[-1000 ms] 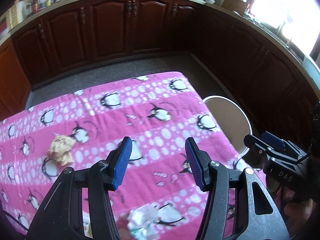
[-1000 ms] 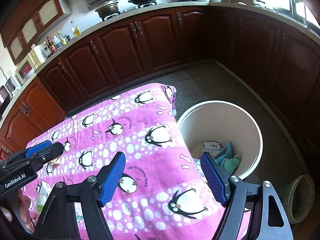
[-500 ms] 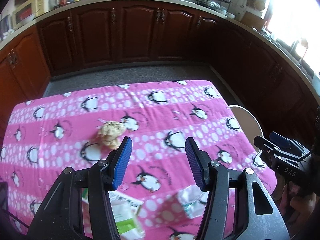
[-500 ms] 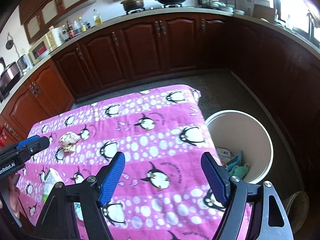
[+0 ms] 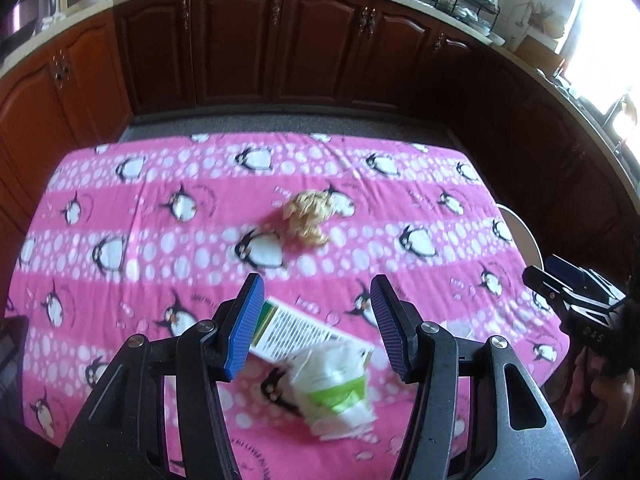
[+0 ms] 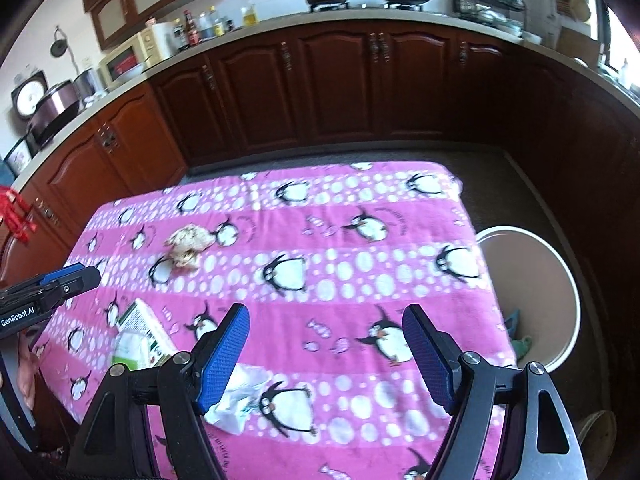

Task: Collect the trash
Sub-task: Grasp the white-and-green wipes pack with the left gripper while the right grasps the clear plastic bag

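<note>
Both spread, empty grippers, left [image 5: 316, 320] and right [image 6: 326, 350], have swung leftward, the blurred carton [image 5: 308, 330] newly between the left's fingers.

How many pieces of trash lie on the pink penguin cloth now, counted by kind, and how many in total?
Crumpled brown paper ball: 1
Green and white box: 1
Green and white plastic bag: 1
Crumpled white wrapper: 1
Total: 4 on the cloth. The white bin beside the table holds more trash, mostly hidden and not counted.
</note>
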{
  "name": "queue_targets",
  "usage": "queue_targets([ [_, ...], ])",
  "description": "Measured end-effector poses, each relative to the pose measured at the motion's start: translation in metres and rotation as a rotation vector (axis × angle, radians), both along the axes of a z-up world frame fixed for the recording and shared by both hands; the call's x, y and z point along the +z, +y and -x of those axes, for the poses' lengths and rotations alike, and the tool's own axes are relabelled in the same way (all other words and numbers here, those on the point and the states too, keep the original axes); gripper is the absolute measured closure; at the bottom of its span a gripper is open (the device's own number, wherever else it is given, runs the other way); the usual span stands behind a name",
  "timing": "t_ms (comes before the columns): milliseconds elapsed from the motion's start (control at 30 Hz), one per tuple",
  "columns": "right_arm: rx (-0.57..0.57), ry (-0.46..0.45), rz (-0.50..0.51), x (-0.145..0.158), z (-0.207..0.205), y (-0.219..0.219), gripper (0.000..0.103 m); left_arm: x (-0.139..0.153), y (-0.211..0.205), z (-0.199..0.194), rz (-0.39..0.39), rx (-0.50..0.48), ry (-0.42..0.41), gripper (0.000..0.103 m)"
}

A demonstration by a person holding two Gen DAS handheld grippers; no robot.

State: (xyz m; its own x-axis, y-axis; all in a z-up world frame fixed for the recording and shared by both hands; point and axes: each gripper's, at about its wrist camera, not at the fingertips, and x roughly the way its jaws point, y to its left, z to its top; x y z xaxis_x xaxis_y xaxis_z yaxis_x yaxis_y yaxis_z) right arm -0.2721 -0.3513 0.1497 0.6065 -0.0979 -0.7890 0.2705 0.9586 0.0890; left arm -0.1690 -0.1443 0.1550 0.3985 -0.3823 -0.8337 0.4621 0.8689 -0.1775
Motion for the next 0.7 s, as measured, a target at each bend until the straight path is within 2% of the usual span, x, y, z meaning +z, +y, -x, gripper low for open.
queue_targets([
  [233, 0.073, 0.023, -0.052, -0.009, -0.004, 0.016, 0.027, -0.015, 0.011, 0.017, -0.010, -0.015, 0.062, 0.049],
  [500, 0.122, 0.090, -0.129, -0.030, -0.002, 0.030, 0.026, -0.046, 0.008, 0.033, -0.024, -0.016, 0.154, 0.049],
  [700, 0.148, 0.151, -0.165, -0.053, -0.004, 0.042, 0.026, -0.059, 0.003, 0.040, -0.038, -0.008, 0.163, 0.049],
])
